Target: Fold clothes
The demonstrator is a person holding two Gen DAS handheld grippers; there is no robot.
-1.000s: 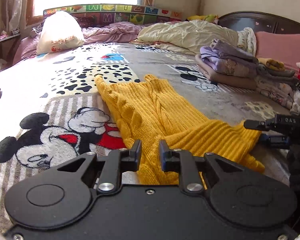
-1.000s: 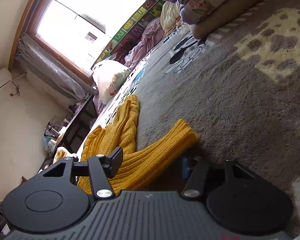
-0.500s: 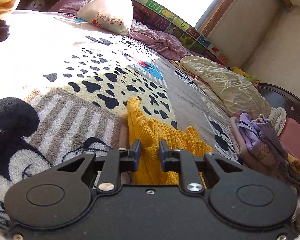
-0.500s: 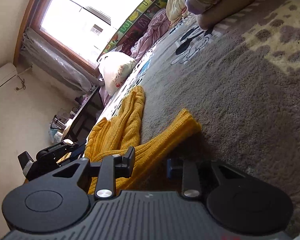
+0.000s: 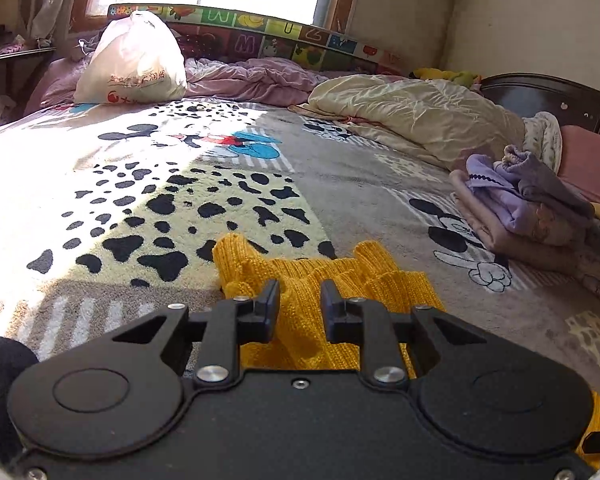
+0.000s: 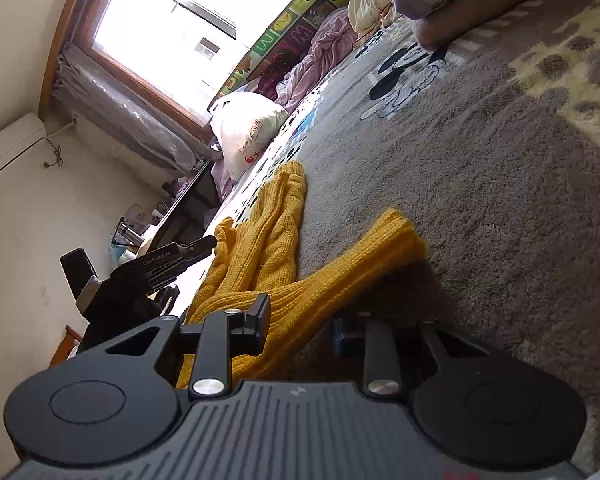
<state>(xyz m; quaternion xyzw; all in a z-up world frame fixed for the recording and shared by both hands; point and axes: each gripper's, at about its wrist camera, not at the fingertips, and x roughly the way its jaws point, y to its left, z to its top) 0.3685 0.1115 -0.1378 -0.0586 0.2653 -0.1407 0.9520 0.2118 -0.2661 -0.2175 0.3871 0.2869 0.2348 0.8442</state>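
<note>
A yellow knitted sweater (image 5: 340, 276) lies on the cartoon blanket (image 5: 180, 184) of a bed. In the left wrist view my left gripper (image 5: 300, 300) stands narrow, with yellow knit filling the gap between its fingers. The right wrist view shows the same sweater (image 6: 276, 224) with one ribbed sleeve stretched out to the right. My right gripper (image 6: 300, 312) is shut on the knit near its lower edge; its right finger sits in shadow. The left gripper (image 6: 210, 242) appears at the left, its tip at a raised fold of the sweater.
A pile of folded clothes (image 5: 528, 216) sits on the right side of the bed. Behind lie a cream quilt (image 5: 412, 116), a white plastic bag (image 5: 132, 64) and a purple sheet (image 5: 252, 80). A dark headboard (image 5: 540, 92) is at far right, a dark desk (image 6: 188, 208) beside the bed.
My right jaws have narrowed onto the sweater's knit. The left gripper has travelled along the sweater and now shows in the right wrist view at a lifted fold.
</note>
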